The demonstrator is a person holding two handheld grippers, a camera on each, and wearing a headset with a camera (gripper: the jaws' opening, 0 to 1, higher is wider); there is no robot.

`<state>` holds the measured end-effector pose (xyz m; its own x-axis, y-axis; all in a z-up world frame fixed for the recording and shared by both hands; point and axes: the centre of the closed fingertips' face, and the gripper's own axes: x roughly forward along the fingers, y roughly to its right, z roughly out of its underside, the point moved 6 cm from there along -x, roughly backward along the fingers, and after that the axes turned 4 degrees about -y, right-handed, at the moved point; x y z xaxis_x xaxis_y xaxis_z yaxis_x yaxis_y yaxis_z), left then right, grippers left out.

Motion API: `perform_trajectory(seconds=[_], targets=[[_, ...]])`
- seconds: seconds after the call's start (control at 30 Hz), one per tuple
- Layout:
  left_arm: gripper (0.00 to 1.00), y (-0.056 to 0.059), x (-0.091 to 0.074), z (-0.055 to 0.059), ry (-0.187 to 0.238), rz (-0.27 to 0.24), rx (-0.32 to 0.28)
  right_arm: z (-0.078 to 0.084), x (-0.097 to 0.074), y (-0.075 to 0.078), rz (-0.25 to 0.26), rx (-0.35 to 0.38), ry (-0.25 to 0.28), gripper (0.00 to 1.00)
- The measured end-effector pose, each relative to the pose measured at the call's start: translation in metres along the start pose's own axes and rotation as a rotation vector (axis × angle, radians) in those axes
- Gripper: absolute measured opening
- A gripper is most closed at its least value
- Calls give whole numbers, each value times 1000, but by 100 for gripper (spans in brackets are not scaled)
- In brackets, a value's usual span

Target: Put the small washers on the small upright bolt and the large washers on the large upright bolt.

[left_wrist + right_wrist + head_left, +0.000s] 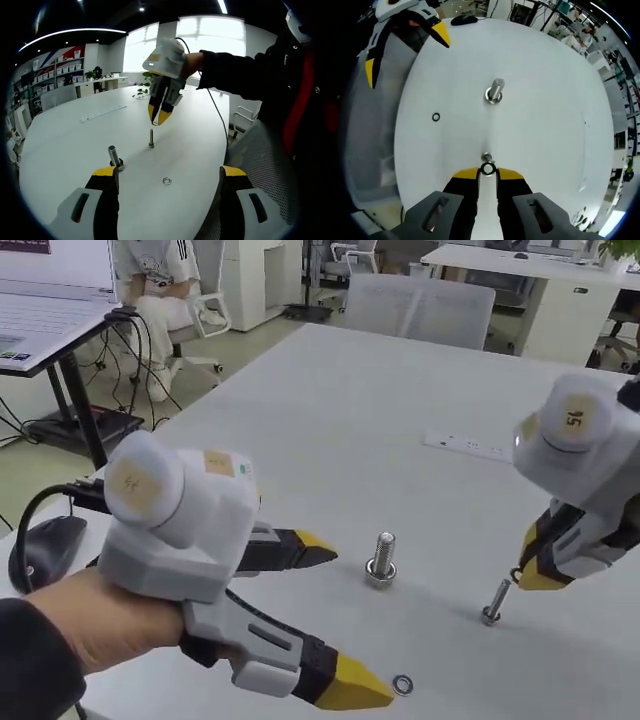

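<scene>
The large upright bolt [381, 558] [115, 156] [494, 91] stands mid-table with a washer around its base. To its right stands the small upright bolt [494, 602] [151, 138], its top [486, 157] just under the right gripper's tips. My right gripper [528, 576] [161, 114] [487, 172] is shut on a small washer [487, 169], held just above the small bolt. My left gripper [340, 615] [169, 175] [405, 45] is open, its jaws wide apart. A loose washer [402, 684] [167, 180] [436, 117] lies flat by its lower jaw tip.
The white table [330, 420] stretches far back, with a white power strip [467, 447] on it. A black mouse [45, 545] lies at the left edge. Chairs [420, 305], a desk [520, 270] and a seated person [160, 280] are beyond the table.
</scene>
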<state>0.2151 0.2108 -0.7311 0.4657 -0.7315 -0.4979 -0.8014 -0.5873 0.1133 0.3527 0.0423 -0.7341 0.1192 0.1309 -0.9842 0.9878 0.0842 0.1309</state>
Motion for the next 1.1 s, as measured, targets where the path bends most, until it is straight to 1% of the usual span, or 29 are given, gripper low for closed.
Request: perform_trajectory(seconds=[0.17, 0.43, 1.1], targets=[[82, -1, 0, 0, 0, -2, -2, -1, 3, 3, -6, -3, -1, 14], [82, -1, 0, 1, 0, -4, -7, 0, 14, 5, -22, -7, -20, 14], [82, -1, 0, 5, -7, 0, -14, -1, 25, 5, -51, -4, -22, 14]])
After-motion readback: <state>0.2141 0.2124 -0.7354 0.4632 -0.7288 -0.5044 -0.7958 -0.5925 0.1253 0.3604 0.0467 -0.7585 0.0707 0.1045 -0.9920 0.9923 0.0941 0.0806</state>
